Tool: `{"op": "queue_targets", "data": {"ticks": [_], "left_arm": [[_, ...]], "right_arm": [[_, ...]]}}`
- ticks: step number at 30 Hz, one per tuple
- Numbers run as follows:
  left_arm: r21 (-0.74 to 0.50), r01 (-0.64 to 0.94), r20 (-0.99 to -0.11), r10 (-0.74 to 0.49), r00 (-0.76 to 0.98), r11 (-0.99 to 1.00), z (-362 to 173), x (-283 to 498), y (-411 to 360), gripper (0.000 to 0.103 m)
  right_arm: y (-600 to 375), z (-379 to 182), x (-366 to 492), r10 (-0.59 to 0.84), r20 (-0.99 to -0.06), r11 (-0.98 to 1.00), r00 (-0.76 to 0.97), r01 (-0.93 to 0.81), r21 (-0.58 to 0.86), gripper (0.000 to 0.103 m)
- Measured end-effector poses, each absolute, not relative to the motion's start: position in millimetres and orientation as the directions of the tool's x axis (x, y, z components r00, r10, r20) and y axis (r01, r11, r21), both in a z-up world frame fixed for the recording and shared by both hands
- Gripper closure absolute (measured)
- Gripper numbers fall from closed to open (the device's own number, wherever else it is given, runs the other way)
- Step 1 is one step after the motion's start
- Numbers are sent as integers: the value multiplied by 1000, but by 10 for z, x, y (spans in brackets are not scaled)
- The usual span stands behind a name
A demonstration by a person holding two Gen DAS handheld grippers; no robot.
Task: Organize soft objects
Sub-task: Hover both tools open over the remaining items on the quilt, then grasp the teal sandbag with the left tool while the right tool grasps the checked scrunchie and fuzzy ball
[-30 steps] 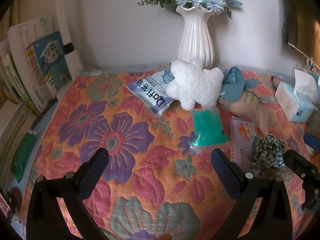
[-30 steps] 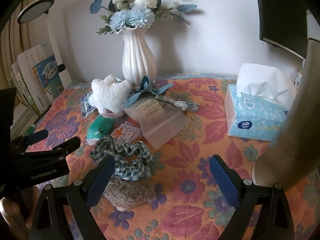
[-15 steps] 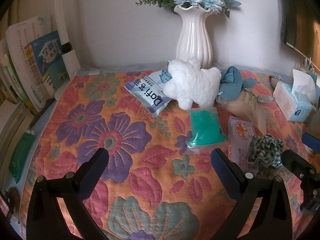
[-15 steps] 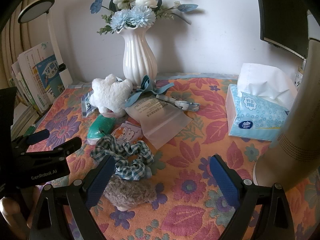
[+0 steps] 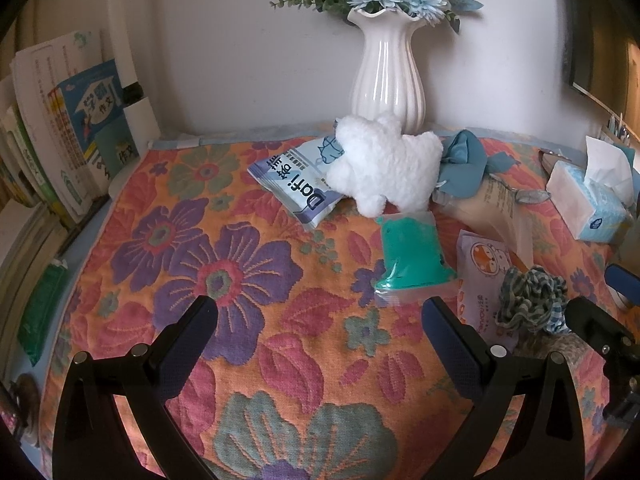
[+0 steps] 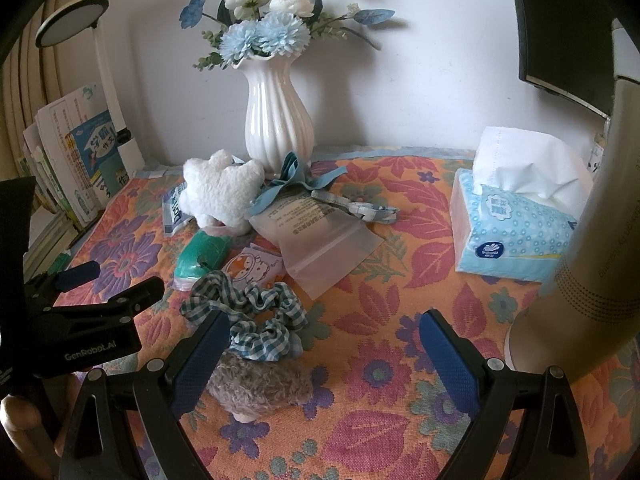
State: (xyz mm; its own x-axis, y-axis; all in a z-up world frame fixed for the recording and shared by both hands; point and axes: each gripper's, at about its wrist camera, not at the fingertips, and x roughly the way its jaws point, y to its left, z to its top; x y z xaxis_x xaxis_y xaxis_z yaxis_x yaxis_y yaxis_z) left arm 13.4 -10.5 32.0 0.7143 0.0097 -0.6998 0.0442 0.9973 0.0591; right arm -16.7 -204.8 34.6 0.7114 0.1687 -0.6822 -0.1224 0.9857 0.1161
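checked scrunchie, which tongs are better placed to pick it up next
Right. The checked scrunchie lies just ahead of the open right tongs, by their left finger; the left tongs open over bare cloth, scrunchie off to their side.

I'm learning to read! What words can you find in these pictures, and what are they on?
"Dafi": on the blue and white packet under the white plush toy.
"GenRobot.AI": on the left tongs, seen from the right camera.
"作文": on the blue book leaning at the left.
Tissue box: logo too small to read.
Frosted bag: print too blurred.
Cartoon packet: lettering too blurred.
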Motion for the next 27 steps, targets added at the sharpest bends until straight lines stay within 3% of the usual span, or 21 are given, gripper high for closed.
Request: {"op": "queue_targets", "data": {"ticks": [7, 13, 17, 21, 22, 24, 27], "left_arm": [[-68, 47, -710, -81, 699, 997, 336, 152, 74, 1], [-206, 115, -739, -232, 633, 972, 313, 133, 191, 2], [-264, 123, -760, -284, 585, 957, 366, 170, 319, 3], [-332, 155, -737, -358, 573, 931, 551, 342, 217, 3], [-333, 168, -737, -367, 567, 928, 570, 416, 137, 5], [-302, 189, -755, -355, 551, 935, 547, 577, -65, 24], [-252, 200, -806, -320, 497, 947, 355, 791, -290, 34]], "right_arm": [[-2224, 420, -260, 184, -638, 979, 748, -83, 185, 8], [-2173, 424, -292, 258, -641, 965, 723, -161, 207, 8], [-2069, 322, -177, 360, -695, 933, 623, -243, 266, 8], [-2101, 257, -44, 391, -715, 920, 579, -215, 329, 8], [-2133, 251, -2, 414, -711, 908, 568, -198, 370, 8], [-2195, 237, 92, 465, -699, 876, 543, -167, 452, 9], [-2147, 187, 246, 472, -738, 876, 483, -161, 455, 12]]}}
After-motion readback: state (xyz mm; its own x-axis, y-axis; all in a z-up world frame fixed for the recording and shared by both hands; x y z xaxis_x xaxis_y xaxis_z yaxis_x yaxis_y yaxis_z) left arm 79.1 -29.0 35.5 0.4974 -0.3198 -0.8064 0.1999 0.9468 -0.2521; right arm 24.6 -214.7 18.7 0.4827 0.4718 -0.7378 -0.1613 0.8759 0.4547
